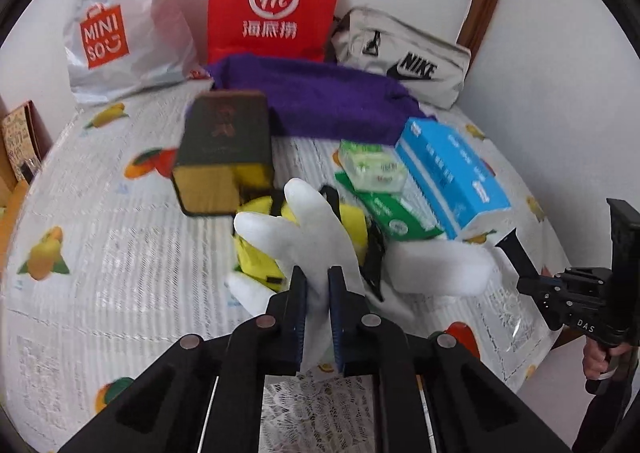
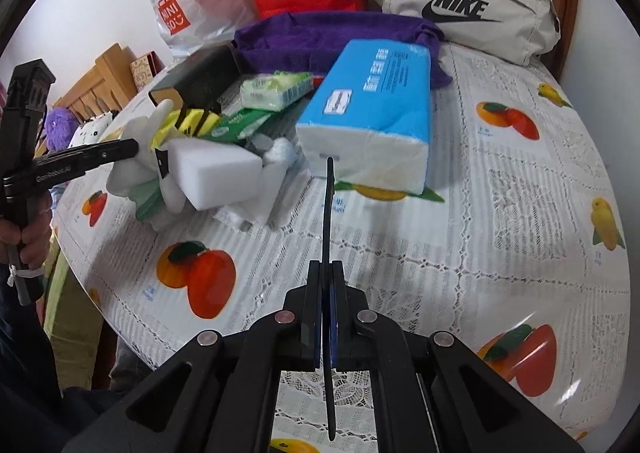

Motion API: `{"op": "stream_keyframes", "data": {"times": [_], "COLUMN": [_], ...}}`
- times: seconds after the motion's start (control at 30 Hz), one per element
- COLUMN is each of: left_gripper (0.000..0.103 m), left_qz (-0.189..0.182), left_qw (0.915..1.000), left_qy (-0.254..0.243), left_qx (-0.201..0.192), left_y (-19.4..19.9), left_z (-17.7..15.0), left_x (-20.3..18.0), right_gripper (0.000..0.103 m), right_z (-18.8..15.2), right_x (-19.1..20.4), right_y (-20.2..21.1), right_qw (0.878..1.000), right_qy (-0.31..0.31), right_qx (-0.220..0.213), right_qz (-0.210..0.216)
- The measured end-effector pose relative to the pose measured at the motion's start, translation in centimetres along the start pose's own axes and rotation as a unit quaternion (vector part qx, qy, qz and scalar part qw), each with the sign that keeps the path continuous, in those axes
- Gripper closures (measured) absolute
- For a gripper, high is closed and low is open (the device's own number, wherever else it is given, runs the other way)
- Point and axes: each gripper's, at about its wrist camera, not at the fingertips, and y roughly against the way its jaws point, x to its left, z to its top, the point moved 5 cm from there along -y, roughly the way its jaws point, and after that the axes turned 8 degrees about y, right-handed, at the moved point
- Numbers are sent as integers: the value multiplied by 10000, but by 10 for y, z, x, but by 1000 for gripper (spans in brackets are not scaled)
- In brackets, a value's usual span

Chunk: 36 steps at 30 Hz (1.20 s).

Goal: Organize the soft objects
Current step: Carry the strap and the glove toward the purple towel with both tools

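My left gripper is shut on a white glove, whose fingers stick up past the pads. Under the glove lies a yellow item with a black strap. A white foam block lies to its right. In the right wrist view the left gripper reaches into the pile from the left, with the glove beside the foam block. My right gripper is shut on a thin black strip seen edge-on, near the blue tissue pack. It also shows in the left view as the right gripper.
A dark box, green packs and a purple towel crowd the fruit-print tablecloth. Behind stand a Miniso bag, a red paper bag and a Nike pouch. A hand holds the left tool.
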Motion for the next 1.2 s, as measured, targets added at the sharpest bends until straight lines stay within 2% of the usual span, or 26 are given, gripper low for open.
{"op": "stream_keyframes", "data": {"times": [0.23, 0.63, 0.83, 1.2], "left_gripper": [92, 92, 92, 92], "left_qz": [13, 163, 178, 319], "left_qw": [9995, 9975, 9967, 9959], "left_qy": [78, 250, 403, 243], "left_qx": [-317, -634, -675, -807], "left_y": [26, 53, 53, 52], "left_z": [20, 45, 64, 114], "left_x": [5, 24, 28, 21], "right_gripper": [100, 100, 100, 100], "right_z": [8, 27, 49, 115], "right_x": [-3, -17, -25, -37], "right_y": [13, 39, 43, 35], "right_qw": [9999, 9989, 9980, 9967], "right_qy": [-90, -244, -311, -283], "right_qx": [-130, -357, -494, -739], "right_qz": [-57, -194, -237, -188]}}
